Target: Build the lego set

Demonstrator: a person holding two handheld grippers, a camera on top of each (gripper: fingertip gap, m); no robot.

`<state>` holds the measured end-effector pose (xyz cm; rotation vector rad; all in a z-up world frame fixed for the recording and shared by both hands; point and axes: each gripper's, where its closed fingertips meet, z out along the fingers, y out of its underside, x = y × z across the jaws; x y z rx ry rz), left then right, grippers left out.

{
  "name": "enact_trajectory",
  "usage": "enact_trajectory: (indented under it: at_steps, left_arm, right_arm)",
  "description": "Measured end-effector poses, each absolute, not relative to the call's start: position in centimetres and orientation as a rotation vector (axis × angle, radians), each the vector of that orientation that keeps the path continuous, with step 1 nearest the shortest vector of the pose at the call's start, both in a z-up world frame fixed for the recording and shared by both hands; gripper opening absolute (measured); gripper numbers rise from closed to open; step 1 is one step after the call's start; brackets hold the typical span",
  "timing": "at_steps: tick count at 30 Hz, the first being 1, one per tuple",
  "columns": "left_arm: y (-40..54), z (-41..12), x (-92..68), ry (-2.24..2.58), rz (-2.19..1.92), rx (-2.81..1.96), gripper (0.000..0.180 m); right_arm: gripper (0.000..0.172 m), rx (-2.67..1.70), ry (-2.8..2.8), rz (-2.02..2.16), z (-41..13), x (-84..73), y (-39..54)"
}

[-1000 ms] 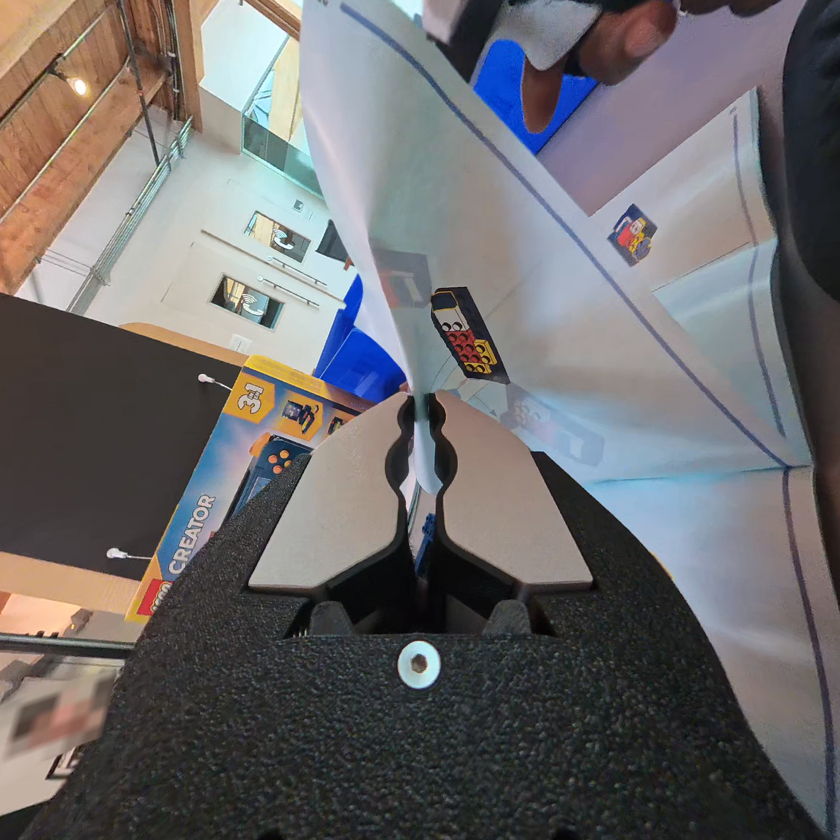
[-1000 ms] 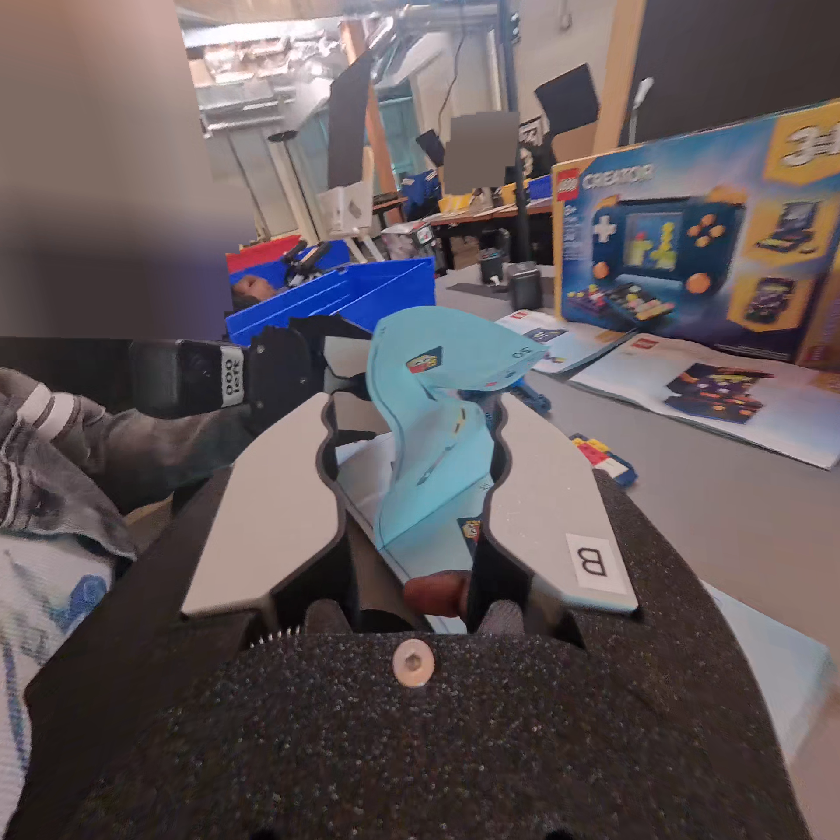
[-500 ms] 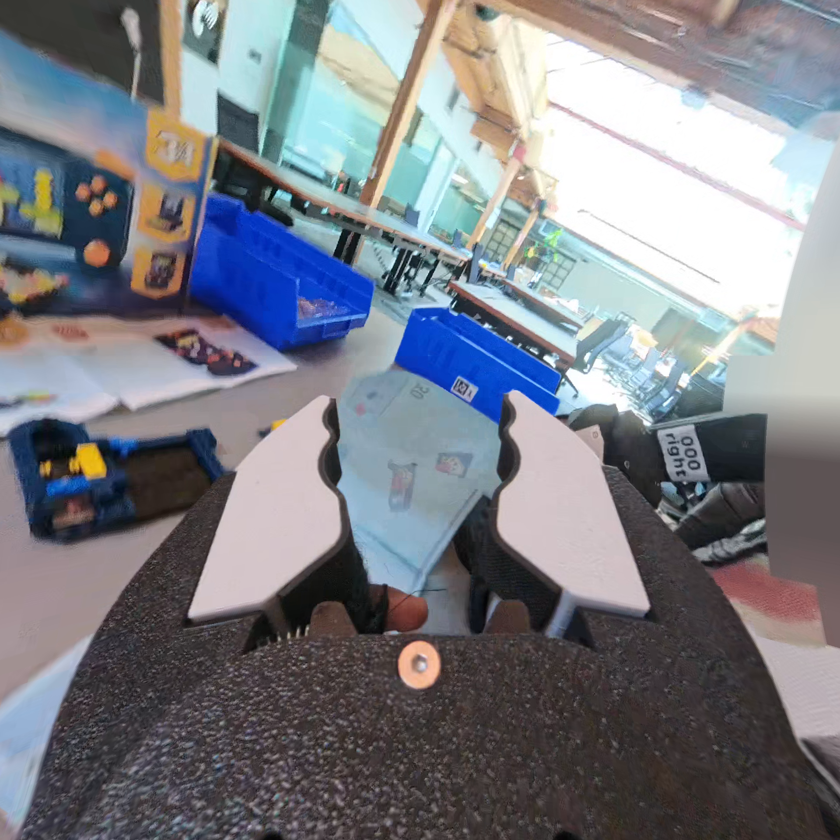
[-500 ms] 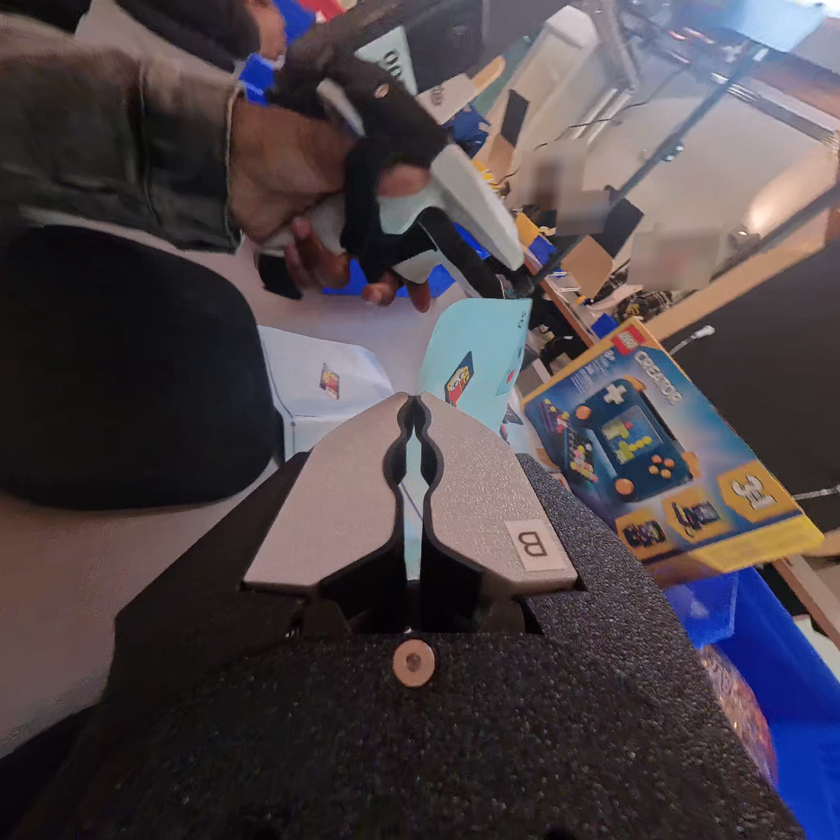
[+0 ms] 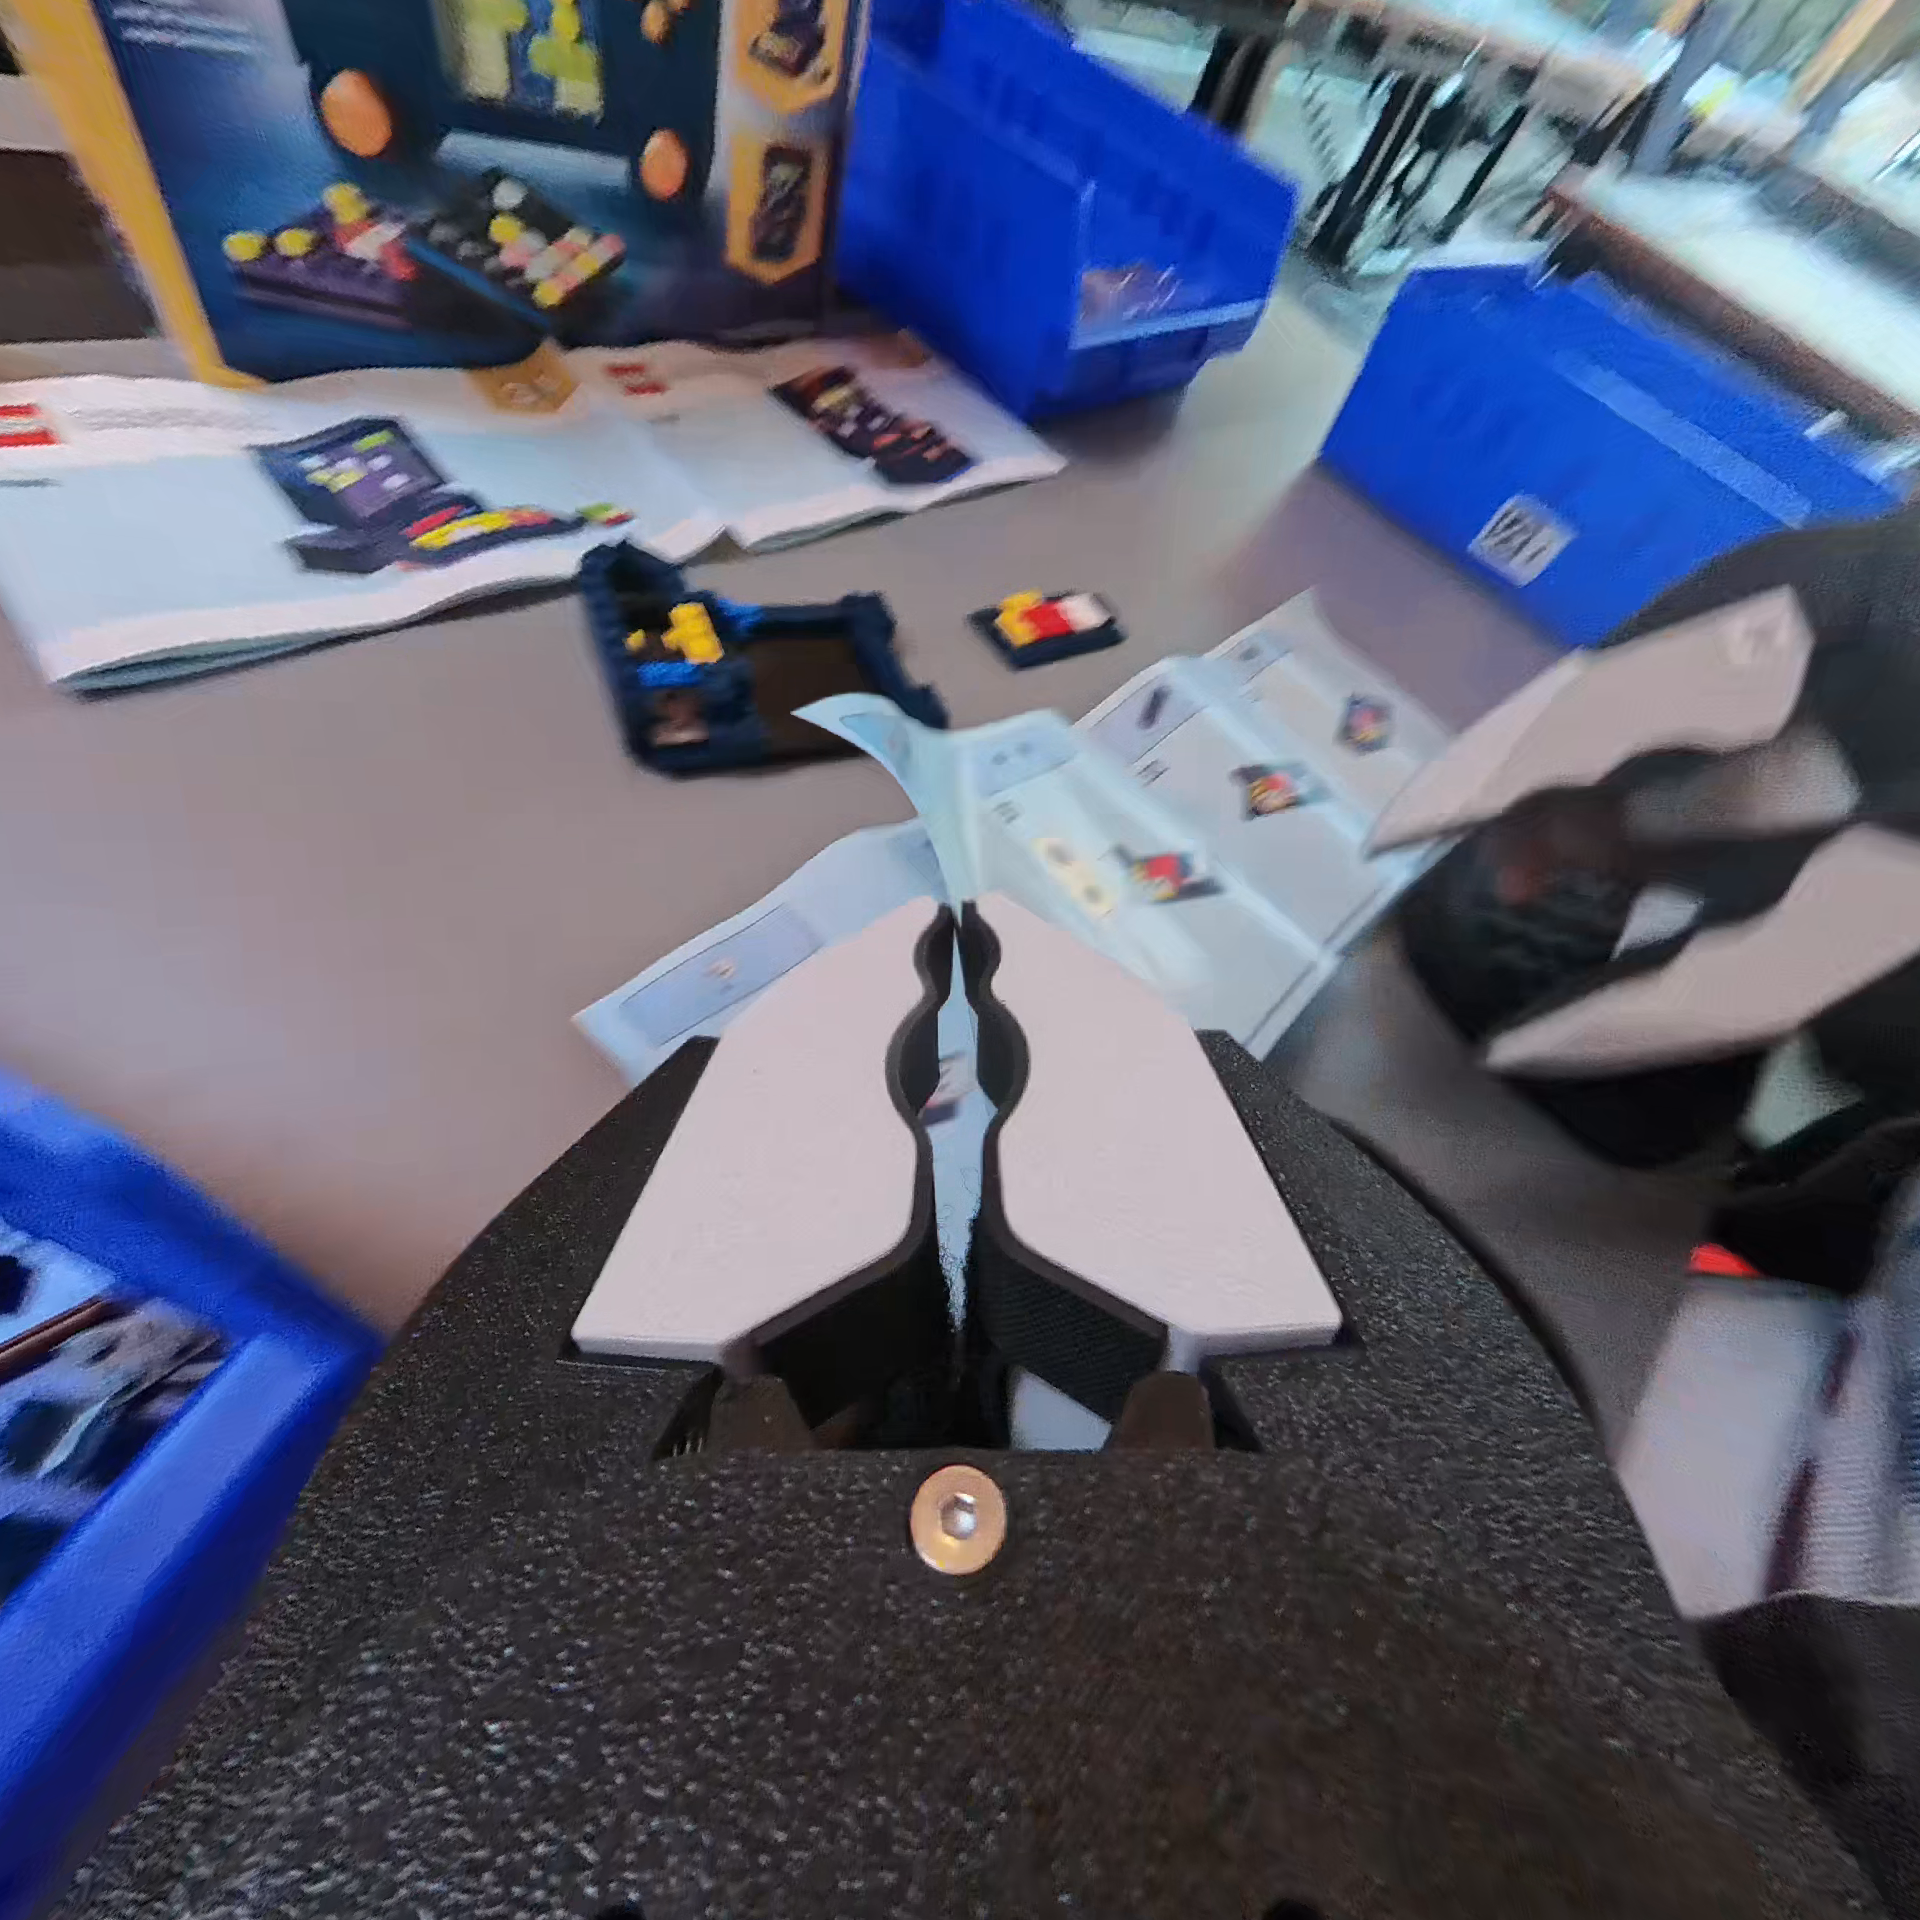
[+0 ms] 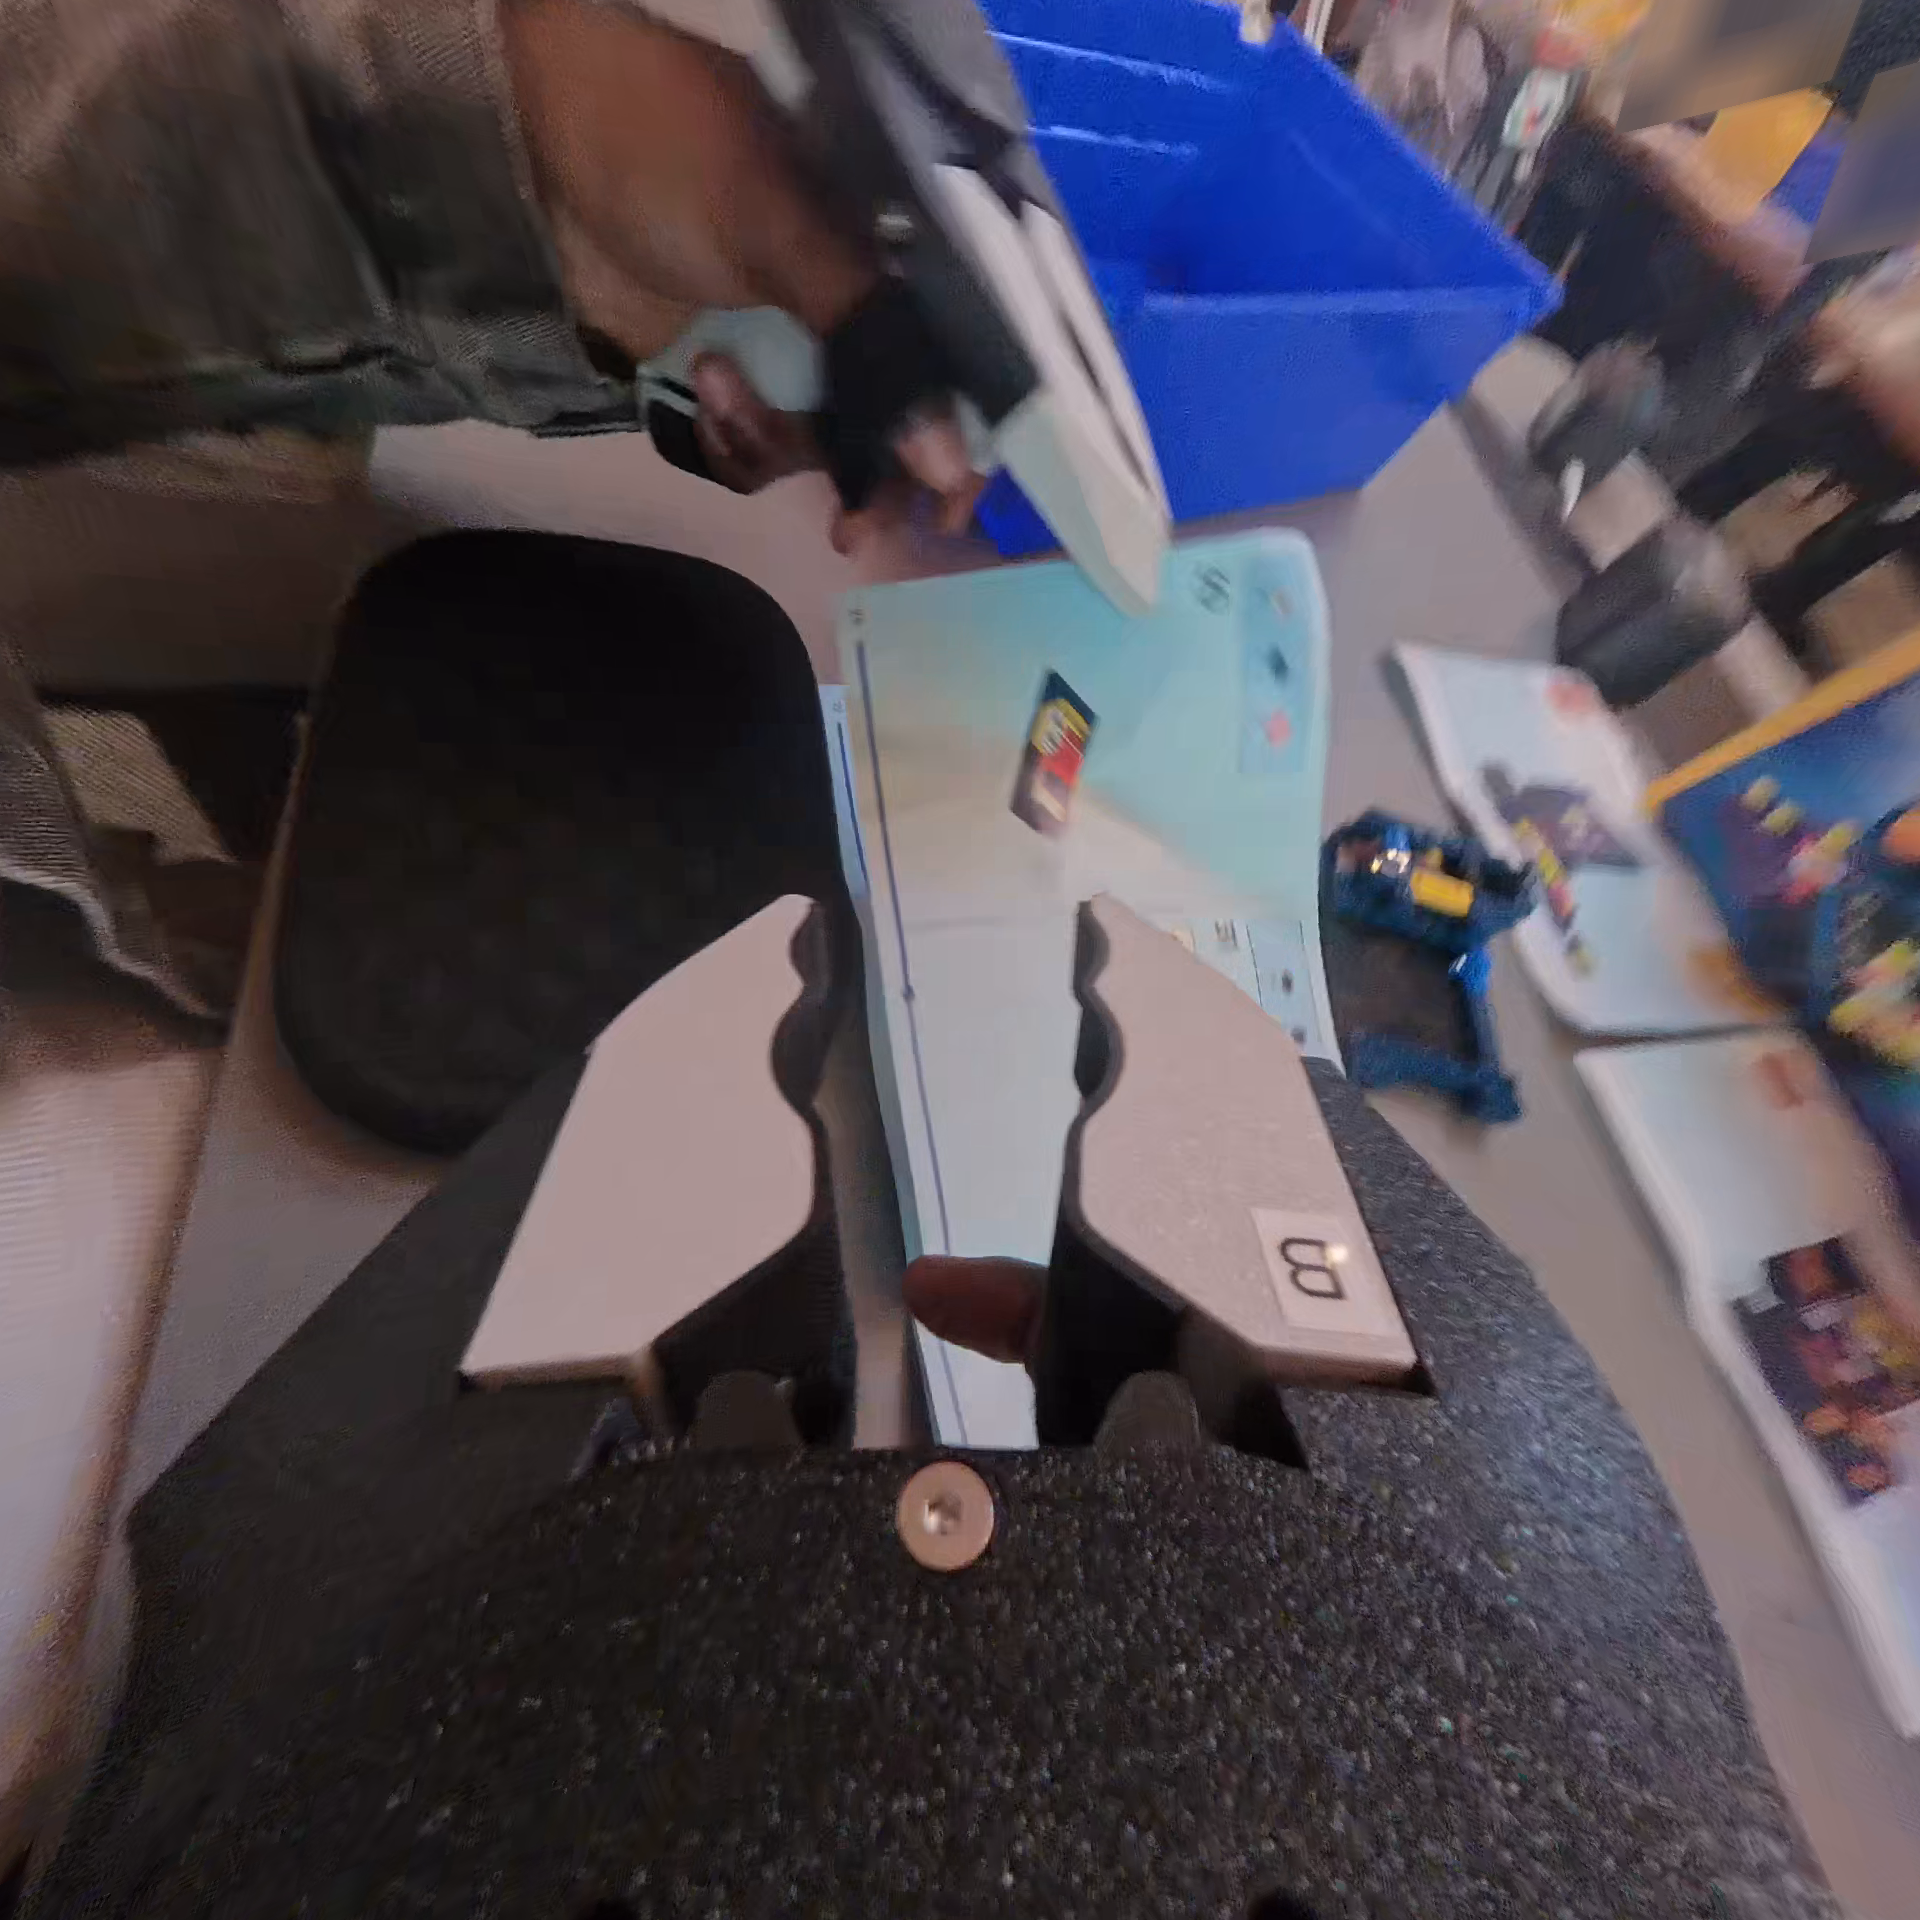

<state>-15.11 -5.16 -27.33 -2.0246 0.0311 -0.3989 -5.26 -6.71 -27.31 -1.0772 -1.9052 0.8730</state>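
Your left tool (image 5: 961,914) is closed tight on a single pale blue page (image 5: 940,790) of the open instruction booklet (image 5: 1226,831); the sheet stands up out of the pinched tips at centre frame and curls over toward the left. The booklet itself lies on the grey tabletop (image 5: 312,883) just beyond the tips, spreading toward the right of the frame.

Your right tool (image 6: 945,935) is partly open and grips nothing: the booklet's page (image 6: 1039,790) shows in the space between its fingers, with clear air on both sides. In the left wrist view the same tool sits at the right edge, jaws parted, just beside the booklet's right end.

Behind the booklet, in the upper middle of that view, sit a dark blue brick tray (image 5: 727,665) and a small red-and-yellow brick piece (image 5: 1044,623). Further back are more open booklets (image 5: 416,499), a printed box (image 5: 416,177) and blue bins (image 5: 1049,187). Both views are blurred.
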Motion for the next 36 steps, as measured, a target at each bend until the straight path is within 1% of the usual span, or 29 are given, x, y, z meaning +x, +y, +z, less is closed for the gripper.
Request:
enact_trajectory:
  at_steps: [2,3,5,7,9,11,16,18,20,21,22,23,25,27,28,30,31,33,35,36]
  left_arm:
    - [-5.7,-29.1,-16.8,0.053,-0.240,-2.113,0.001]
    - [-6.0,-30.1,-17.4,0.082,-0.159,-2.172,0.001]
    - [-6.3,-31.8,-17.7,0.148,-0.043,-2.247,0.000]
    - [-6.5,-33.7,-18.4,0.198,0.094,-2.333,0.000]
    - [-6.4,-35.3,-18.9,0.277,0.218,-2.397,0.000]
    - [-5.6,-35.5,-19.4,0.318,0.308,-2.385,0.000]
    - [-4.4,-35.5,-19.9,0.363,0.367,-2.363,0.000]
    - [-5.0,-35.3,-21.0,0.336,0.458,-2.396,0.008]
    - [-7.3,-34.7,-23.9,0.276,0.697,-2.487,0.021]
    - [-8.3,-34.2,-24.2,0.275,0.748,-2.517,0.018]
    - [-9.0,-33.2,-24.3,0.245,0.814,-2.516,0.024]
    - [-9.3,-31.8,-23.9,0.229,0.861,-2.485,0.021]
    - [-8.1,-29.1,-20.7,0.297,0.820,-2.368,0.020]
    - [-5.4,-27.6,-14.4,0.495,0.575,-2.215,0.017]
    - [-4.1,-27.4,-10.5,0.604,0.387,-2.134,0.012]
    - [-2.7,-28.7,-4.3,0.804,0.046,-2.045,0.006]
    - [-2.0,-29.9,-3.2,0.877,-0.005,-2.051,0.005]
    - [-0.5,-32.6,-3.5,0.991,0.056,-2.096,0.002]
    - [-1.2,-36.0,-3.8,1.108,0.004,-2.234,0.002]
    - [-1.1,-35.6,-3.2,1.062,-0.084,-2.214,0.000]
  right_arm:
    - [0.018,-1.221,-1.854,1.005,-27.8,-4.6,-3.3]
    - [0.000,-1.317,-1.815,1.037,-28.8,-4.4,-1.1]
    - [0.000,-1.488,-1.853,1.093,-32.0,-3.7,1.5]
    - [0.001,-1.606,-1.957,0.996,-35.6,-2.7,2.7]
    - [0.000,-1.636,-1.937,1.050,-35.4,-2.7,2.9]
    - [0.000,-1.692,-1.907,1.091,-35.4,-2.6,3.1]
    - [0.000,-1.749,-1.862,1.117,-35.5,-2.7,3.6]
    - [0.000,-1.738,-1.864,1.100,-35.5,-2.7,3.6]
    - [0.000,-1.725,-1.866,1.081,-35.5,-2.7,3.6]
    - [0.000,-1.721,-1.867,1.075,-35.5,-2.7,3.6]
    - [0.000,-1.719,-1.868,1.073,-35.5,-2.7,3.6]
    - [0.000,-1.719,-1.868,1.072,-35.5,-2.7,3.6]
    - [0.000,-1.716,-1.869,1.067,-35.5,-2.7,3.6]
    - [0.000,-1.716,-1.869,1.068,-35.5,-2.7,3.6]
    - [0.000,-1.718,-1.869,1.070,-35.5,-2.7,3.6]
    - [0.000,-1.720,-1.868,1.073,-35.5,-2.7,3.6]
    - [0.000,-1.719,-1.869,1.072,-35.5,-2.7,3.6]
    - [0.000,-1.714,-1.871,1.064,-35.5,-2.8,3.6]
    - [0.000,-1.714,-1.872,1.062,-35.6,-2.7,3.6]
    - [0.000,-1.722,-1.872,1.075,-35.5,-2.6,3.7]
